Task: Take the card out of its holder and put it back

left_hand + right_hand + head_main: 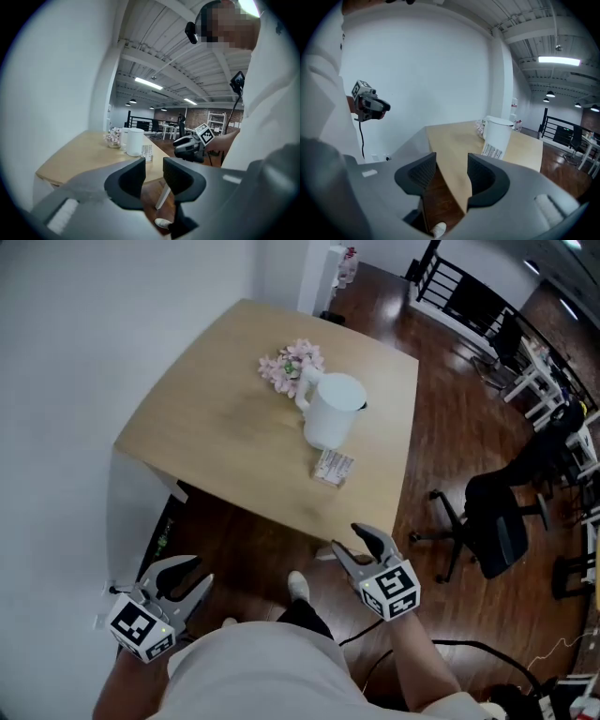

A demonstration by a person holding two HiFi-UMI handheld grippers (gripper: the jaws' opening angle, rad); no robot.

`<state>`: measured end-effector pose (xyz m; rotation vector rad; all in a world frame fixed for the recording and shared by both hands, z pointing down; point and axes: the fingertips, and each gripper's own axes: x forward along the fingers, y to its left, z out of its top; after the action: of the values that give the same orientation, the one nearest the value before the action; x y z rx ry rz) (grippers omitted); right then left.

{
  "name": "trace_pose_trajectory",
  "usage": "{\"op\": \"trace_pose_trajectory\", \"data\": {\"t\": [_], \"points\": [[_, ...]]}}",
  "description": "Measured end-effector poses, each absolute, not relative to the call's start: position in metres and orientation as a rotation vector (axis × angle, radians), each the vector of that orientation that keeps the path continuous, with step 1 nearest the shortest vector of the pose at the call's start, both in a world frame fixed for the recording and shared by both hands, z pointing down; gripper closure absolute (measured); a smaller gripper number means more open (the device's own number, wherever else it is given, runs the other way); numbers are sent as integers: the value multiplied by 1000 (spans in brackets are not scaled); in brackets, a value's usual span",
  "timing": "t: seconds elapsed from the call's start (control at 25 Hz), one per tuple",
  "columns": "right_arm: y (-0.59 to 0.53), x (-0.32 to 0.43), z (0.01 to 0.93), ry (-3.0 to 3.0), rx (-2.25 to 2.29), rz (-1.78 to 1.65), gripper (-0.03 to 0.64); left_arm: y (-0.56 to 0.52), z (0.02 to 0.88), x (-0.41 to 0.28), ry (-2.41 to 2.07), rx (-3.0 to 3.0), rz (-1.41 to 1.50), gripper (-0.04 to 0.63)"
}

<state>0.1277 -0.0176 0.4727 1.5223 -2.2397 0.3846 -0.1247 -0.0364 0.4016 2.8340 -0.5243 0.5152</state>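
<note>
A white printed card stands in a small clear holder near the front edge of the wooden table, just in front of a white jug. The holder also shows in the left gripper view and the right gripper view. My right gripper hangs off the table's front edge, open, with nothing between its jaws. My left gripper is low at the left, beside my body and away from the table, open and empty.
A bunch of pink flowers lies behind the jug. A white wall runs along the table's left side. A black office chair stands on the dark wood floor at the right. My shoe is below the table edge.
</note>
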Motion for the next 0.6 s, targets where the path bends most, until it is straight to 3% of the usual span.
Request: {"op": "trace_pose_trajectory", "data": {"t": [0.6], "points": [[202, -39, 447, -2038, 1796, 512, 418, 82, 409, -216, -89, 2901, 527, 471]]}}
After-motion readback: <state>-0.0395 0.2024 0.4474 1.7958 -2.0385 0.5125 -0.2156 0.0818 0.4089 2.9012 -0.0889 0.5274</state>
